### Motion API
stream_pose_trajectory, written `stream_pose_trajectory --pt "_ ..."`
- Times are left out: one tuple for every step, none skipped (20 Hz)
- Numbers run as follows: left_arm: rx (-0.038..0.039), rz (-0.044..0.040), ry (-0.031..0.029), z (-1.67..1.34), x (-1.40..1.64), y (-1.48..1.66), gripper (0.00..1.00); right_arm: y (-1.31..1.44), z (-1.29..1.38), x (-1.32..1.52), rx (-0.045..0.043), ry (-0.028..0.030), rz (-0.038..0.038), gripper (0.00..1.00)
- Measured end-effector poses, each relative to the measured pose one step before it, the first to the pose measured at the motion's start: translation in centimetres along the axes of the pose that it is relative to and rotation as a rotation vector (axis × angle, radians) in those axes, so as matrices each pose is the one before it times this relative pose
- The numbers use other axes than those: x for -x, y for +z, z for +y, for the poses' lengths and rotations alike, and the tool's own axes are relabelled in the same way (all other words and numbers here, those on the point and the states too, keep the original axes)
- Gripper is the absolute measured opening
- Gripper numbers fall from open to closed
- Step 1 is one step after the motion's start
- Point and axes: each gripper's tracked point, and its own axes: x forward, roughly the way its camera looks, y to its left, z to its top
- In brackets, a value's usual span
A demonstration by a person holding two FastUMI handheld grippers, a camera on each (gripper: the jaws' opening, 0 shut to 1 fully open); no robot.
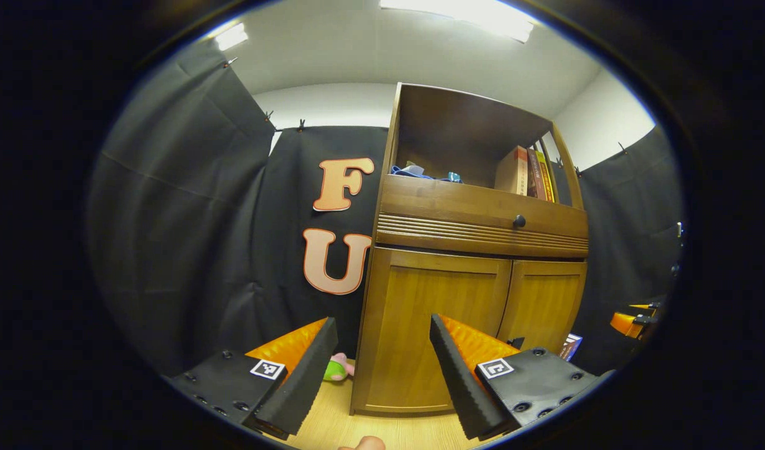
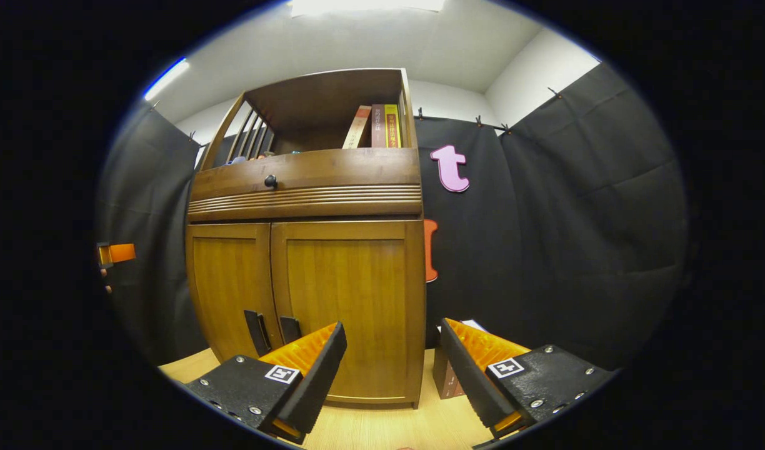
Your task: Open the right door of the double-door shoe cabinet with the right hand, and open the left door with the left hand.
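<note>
The wooden shoe cabinet stands against the black cloth with both doors closed. In the left gripper view its left door [image 1: 432,325] lies just beyond my open left gripper [image 1: 382,369], with the right door [image 1: 542,303] farther right. In the right gripper view the right door [image 2: 351,294] faces my open right gripper [image 2: 392,369], which sits toward the cabinet's right corner. Two dark handles [image 2: 256,332] [image 2: 290,329] sit low where the doors meet, left of the right gripper's fingers. Nothing is held between either pair of fingers, and both grippers are apart from the doors.
A drawer with a round knob [image 2: 270,181] runs above the doors, and books [image 2: 376,125] stand on the open shelf. A green and pink toy [image 1: 337,367] lies on the floor left of the cabinet. A small box [image 2: 448,375] stands at its right side.
</note>
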Motion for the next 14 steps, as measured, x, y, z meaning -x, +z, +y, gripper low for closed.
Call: stream_pose_trajectory --pt "-0.00218 -0.00177 -0.00416 -0.089 0.045 0.090 0.98 -0.314 0.538 -0.283 -0.00116 0.00855 0.00418 0.94" --pt "0.00000 -0.00207 -0.00319 -0.009 0.060 -0.030 0.95 -0.335 0.689 -0.272 -0.00470 0.01086 0.00327 0.94" --pt "0.00109 -0.00117 -0.00437 -0.038 -0.019 0.012 0.95 -0.448 0.740 -0.221 -0.00596 0.01345 0.00317 0.94" --pt "0.00177 -0.00024 -0.00358 -0.039 0.050 -0.035 0.95 -0.461 0.749 -0.303 -0.00522 0.01328 0.00491 0.94" --pt "0.00189 0.00120 -0.00357 -0.015 0.032 -0.010 0.96 -0.517 0.694 -0.313 -0.00419 0.01208 0.00422 0.94" --pt "0.00149 0.00205 -0.00281 -0.014 0.039 -0.075 0.96 -0.520 0.705 -0.333 -0.00228 0.01137 0.00708 0.94" --pt "-0.00026 0.00223 0.00006 0.034 -0.039 -0.059 0.96 -0.345 0.717 -0.361 -0.00262 0.01200 0.00504 0.94" --pt "-0.00206 0.00187 -0.00034 -0.019 -0.023 -0.102 0.96 -0.307 0.751 -0.421 -0.00318 0.01159 0.00165 0.94" --pt "-0.00257 0.00223 0.00096 0.051 -0.048 -0.067 0.96 -0.440 0.669 -0.464 -0.00248 0.00928 0.00020 0.94" --pt "-0.00262 0.00235 0.00103 0.039 0.035 -0.135 0.95 -0.514 0.722 -0.416 -0.00004 0.00768 0.00350 0.94" --pt "-0.00211 0.00115 0.00025 0.004 -0.044 0.003 0.94 -0.589 0.673 -0.413 0.00146 0.01031 0.00614 0.94" --pt "-0.00174 -0.00011 0.00194 0.035 0.000 -0.076 0.96 -0.405 0.858 -0.417 -0.00013 0.01329 0.00397 0.94" --pt "-0.00204 -0.00012 0.00200 0.046 -0.017 -0.017 0.96 -0.454 0.871 -0.475 -0.00012 0.01441 0.00360 0.94" --pt "-0.00236 -0.00022 0.00189 0.002 -0.055 -0.049 0.96 -0.474 0.768 -0.488 0.00069 0.01120 0.00533 0.94"
